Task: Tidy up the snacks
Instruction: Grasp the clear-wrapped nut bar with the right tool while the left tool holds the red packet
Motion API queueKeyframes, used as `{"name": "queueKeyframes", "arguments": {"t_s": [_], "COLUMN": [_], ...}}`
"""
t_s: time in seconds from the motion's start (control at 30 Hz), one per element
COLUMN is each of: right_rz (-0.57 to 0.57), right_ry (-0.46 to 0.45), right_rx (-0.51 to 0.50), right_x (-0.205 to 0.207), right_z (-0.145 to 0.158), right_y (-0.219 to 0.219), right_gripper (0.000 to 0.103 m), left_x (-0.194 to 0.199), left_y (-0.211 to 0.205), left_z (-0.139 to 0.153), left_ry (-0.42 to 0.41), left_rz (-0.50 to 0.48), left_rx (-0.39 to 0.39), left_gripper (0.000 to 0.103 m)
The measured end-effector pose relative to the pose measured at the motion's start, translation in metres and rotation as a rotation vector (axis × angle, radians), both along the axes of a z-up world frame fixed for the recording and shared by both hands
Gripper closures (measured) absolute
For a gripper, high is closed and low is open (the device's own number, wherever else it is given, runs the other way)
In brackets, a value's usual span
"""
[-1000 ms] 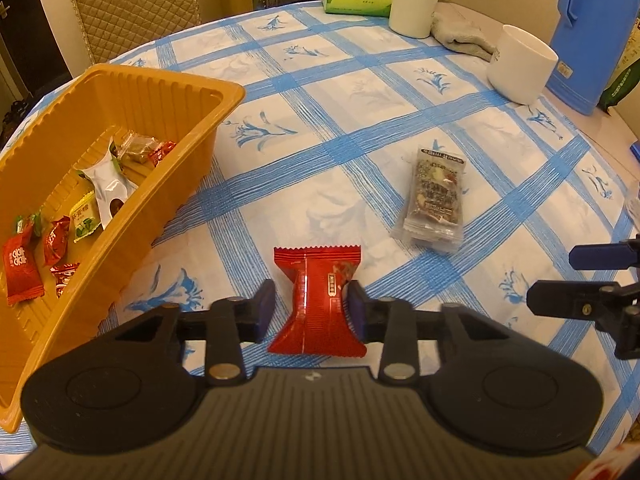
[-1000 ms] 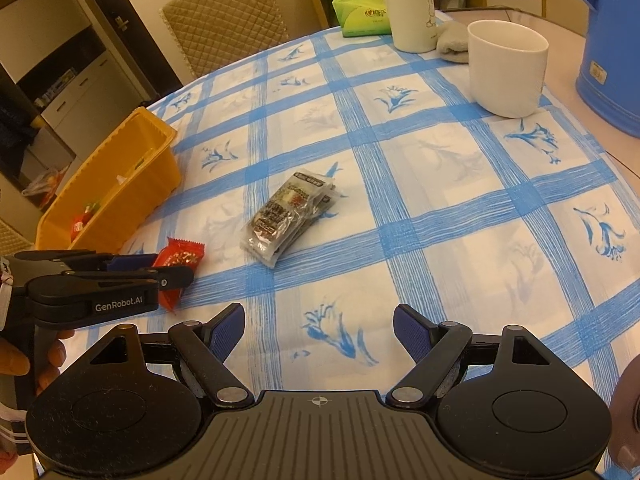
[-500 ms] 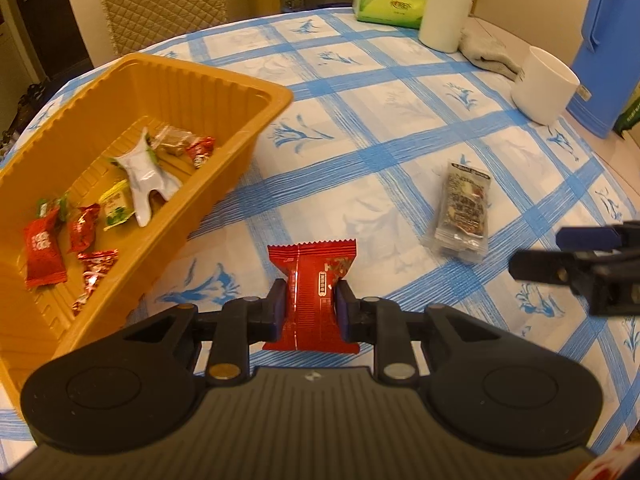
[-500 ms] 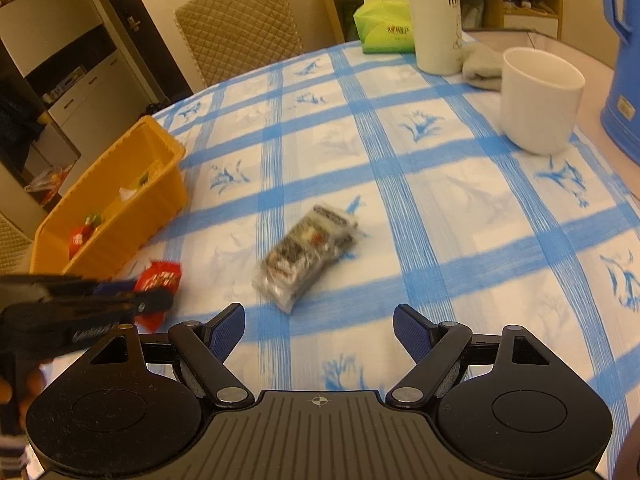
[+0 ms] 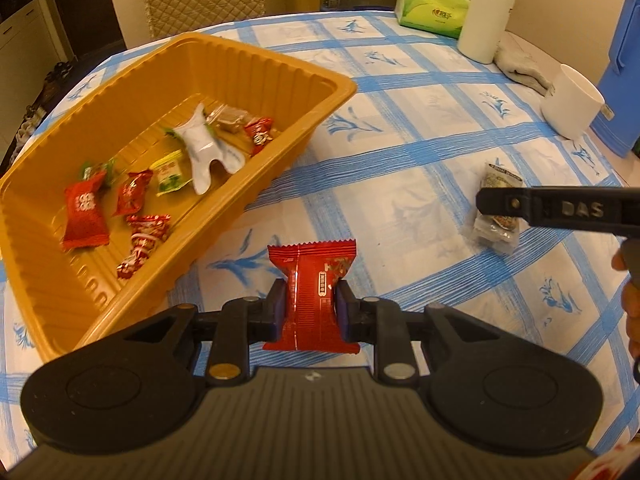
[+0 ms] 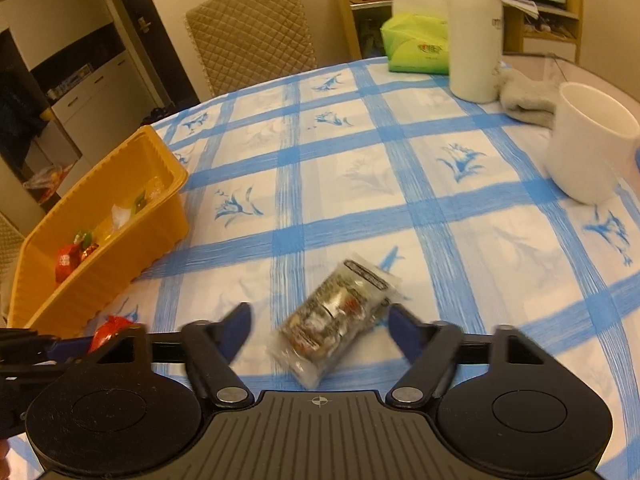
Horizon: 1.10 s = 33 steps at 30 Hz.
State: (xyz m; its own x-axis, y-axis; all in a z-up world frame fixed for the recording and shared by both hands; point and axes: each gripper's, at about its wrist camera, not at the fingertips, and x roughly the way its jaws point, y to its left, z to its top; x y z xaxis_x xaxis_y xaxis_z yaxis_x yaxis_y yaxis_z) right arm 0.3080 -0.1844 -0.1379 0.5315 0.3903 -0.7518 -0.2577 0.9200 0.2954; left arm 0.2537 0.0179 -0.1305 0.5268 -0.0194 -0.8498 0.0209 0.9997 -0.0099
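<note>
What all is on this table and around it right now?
orange tray: one, left side of table, holding several small wrapped sweets, mostly red, one white
red snack packet: one, pinched between the left gripper's fingers
clear mixed-snack packet: one, lying on the tablecloth
white cup: one, right side
white bottle: one, far edge
green tissue pack: one, beside the bottle
grey cloth: one, between bottle and cup
blue container: one, far right
quilted chair: one, beige, behind table
left gripper: shut on the red packet
right gripper: fingers closing around the clear packet, not touching
</note>
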Motion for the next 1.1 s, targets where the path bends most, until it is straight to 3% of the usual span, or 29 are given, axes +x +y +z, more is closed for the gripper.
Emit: {"name": "queueKeyframes", "arguments": {"t_s": [0.17,0.33,0.43,1.1], "right_rz": [0.023,0.083,0.11,0.323], "right_ry": [-0.03,-0.068,-0.074,-0.053], "right_rx": [-0.075,-0.15,-0.15,-0.094], "right_x": [0.005,0.0,-0.005,-0.09], "right_z": [-0.005,-0.009,-0.009,-0.007], "right_y": [0.014,0.025,0.027,0.052], "right_gripper": [0.043,0.061,0.063,0.065], "left_x": [-0.005,-0.01,-0.013,-0.05], "left_y": [0.004,0.008,0.009,0.015], "left_z": [0.001,0.003,0.004,0.005], "left_ry": [-0.002,-0.006,-0.008,0.004], "left_rz": [0.009,0.018,0.02,0.024], "left_rx": [-0.002,-0.004,-0.005,-0.027], "left_gripper": [0.08,0.08,0.08,0.08]}}
